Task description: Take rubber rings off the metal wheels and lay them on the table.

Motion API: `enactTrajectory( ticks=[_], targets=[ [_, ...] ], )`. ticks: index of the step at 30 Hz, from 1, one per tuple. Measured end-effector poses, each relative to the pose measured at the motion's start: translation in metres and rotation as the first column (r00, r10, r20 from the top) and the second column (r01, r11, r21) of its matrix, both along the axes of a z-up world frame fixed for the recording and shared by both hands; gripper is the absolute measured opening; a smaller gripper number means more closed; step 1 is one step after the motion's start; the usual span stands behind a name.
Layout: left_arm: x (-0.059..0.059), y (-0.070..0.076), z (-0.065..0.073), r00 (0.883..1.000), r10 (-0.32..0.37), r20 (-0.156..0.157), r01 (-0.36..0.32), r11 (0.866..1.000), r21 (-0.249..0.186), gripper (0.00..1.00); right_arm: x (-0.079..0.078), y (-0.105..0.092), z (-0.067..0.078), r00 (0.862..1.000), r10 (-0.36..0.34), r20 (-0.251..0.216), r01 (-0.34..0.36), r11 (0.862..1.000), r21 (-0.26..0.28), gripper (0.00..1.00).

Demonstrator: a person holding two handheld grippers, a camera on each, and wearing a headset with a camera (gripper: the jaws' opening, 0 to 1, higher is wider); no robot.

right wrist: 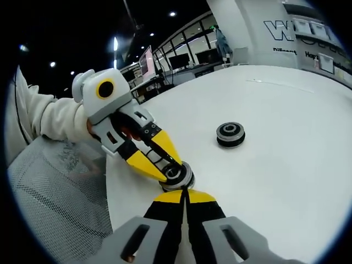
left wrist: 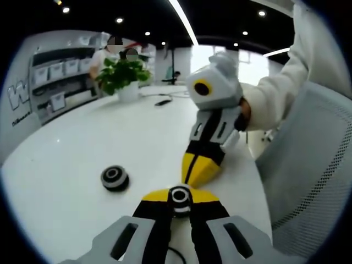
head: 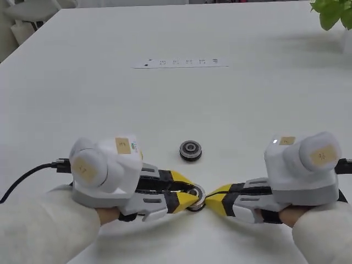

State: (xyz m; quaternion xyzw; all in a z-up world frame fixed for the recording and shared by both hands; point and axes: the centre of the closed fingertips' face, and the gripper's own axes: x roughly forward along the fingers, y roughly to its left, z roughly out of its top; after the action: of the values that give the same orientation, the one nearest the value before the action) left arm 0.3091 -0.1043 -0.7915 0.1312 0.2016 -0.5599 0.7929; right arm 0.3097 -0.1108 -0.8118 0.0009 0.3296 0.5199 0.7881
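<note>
A small metal wheel [head: 197, 193] with a black rubber ring sits between the yellow tips of both grippers near the table's front edge. My left gripper [head: 191, 201] is shut on this wheel [left wrist: 180, 195] and holds it by its faces. My right gripper [head: 209, 196] comes in from the other side, jaws shut, with its tips [right wrist: 184, 192] pinched at the ring on the wheel's rim [right wrist: 177, 175]. A second wheel [head: 190, 150] with its black ring on lies flat on the table a little beyond them, also seen as the second wheel [left wrist: 114, 177] and the second wheel [right wrist: 230, 133].
A white power strip [head: 180, 62] lies further back on the white table [head: 264, 99]. A potted plant [head: 333, 14] stands at the far right corner. A black cable [head: 27, 176] trails left from the left gripper. A grey mesh chair [left wrist: 308, 181] is behind the front edge.
</note>
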Motion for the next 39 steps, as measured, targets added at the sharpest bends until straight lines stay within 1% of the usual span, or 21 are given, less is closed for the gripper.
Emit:
enactTrajectory(
  ticks=[1, 2, 4, 5, 6, 7, 8, 9, 10, 13, 16, 19, 26, 39],
  targets=[
    [0.000, 0.000, 0.000, 1.000, -0.001, 0.002, 0.001, 1.000, 0.001, 0.13, 0.001, 0.000, 0.000, 1.000, -0.008, -0.006, 0.008, 1.000, 0.005, 0.00],
    [0.000, 0.000, 0.000, 1.000, -0.002, 0.005, 0.002, 1.000, 0.002, 0.13, 0.000, -0.001, 0.001, 0.999, -0.022, -0.024, 0.022, 1.000, 0.014, 0.00],
    [0.000, 0.000, 0.000, 1.000, -0.002, 0.007, 0.002, 1.000, 0.001, 0.13, 0.002, -0.002, 0.001, 0.999, -0.036, -0.035, 0.037, 0.999, 0.029, 0.00],
    [0.000, 0.000, 0.000, 1.000, -0.002, 0.008, 0.002, 1.000, 0.001, 0.13, 0.002, -0.002, 0.002, 0.997, -0.051, -0.055, 0.053, 0.998, 0.039, 0.00],
    [0.000, 0.000, 0.000, 1.000, -0.002, 0.009, 0.002, 1.000, 0.000, 0.13, 0.002, -0.003, 0.002, 0.996, -0.058, -0.064, 0.061, 0.997, 0.047, 0.00],
    [0.000, 0.000, 0.000, 1.000, -0.003, 0.010, 0.003, 1.000, 0.000, 0.13, 0.004, -0.003, 0.004, 0.995, -0.072, -0.073, 0.077, 0.995, 0.068, 0.00],
    [0.000, 0.000, 0.000, 1.000, -0.002, 0.010, 0.002, 1.000, -0.001, 0.13, 0.005, -0.003, 0.007, 0.992, -0.091, -0.091, 0.099, 0.991, 0.090, 0.00],
    [0.001, 0.000, 0.000, 1.000, -0.001, 0.012, 0.001, 1.000, -0.003, 0.13, 0.004, -0.004, 0.006, 0.988, -0.101, -0.116, 0.112, 0.989, 0.093, 0.00],
    [0.001, 0.000, 0.000, 1.000, 0.001, 0.012, -0.001, 1.000, -0.004, 0.13, 0.004, -0.004, 0.006, 0.988, -0.102, -0.119, 0.114, 0.988, 0.101, 0.00],
    [0.001, 0.001, 0.000, 1.000, 0.000, 0.016, 0.000, 1.000, -0.001, 0.13, 0.005, -0.004, 0.007, 0.982, -0.119, -0.145, 0.137, 0.983, 0.122, 0.00],
    [0.001, 0.001, 0.000, 1.000, 0.000, 0.017, 0.000, 1.000, -0.001, 0.13, 0.005, -0.003, 0.010, 0.978, -0.129, -0.163, 0.153, 0.977, 0.146, 0.00],
    [0.001, 0.001, 0.000, 1.000, 0.001, 0.021, -0.001, 1.000, 0.000, 0.13, 0.004, -0.001, 0.012, 0.975, -0.130, -0.178, 0.158, 0.976, 0.153, 0.00],
    [0.001, 0.001, 0.000, 1.000, 0.002, 0.027, -0.002, 1.000, 0.005, 0.13, 0.002, 0.002, 0.016, 0.974, -0.129, -0.188, 0.158, 0.976, 0.150, 0.00],
    [0.001, 0.000, -0.001, 1.000, 0.003, 0.030, -0.003, 1.000, 0.003, 0.13, 0.003, 0.003, 0.018, 0.980, -0.108, -0.166, 0.129, 0.984, 0.122, 0.00]
  ],
)
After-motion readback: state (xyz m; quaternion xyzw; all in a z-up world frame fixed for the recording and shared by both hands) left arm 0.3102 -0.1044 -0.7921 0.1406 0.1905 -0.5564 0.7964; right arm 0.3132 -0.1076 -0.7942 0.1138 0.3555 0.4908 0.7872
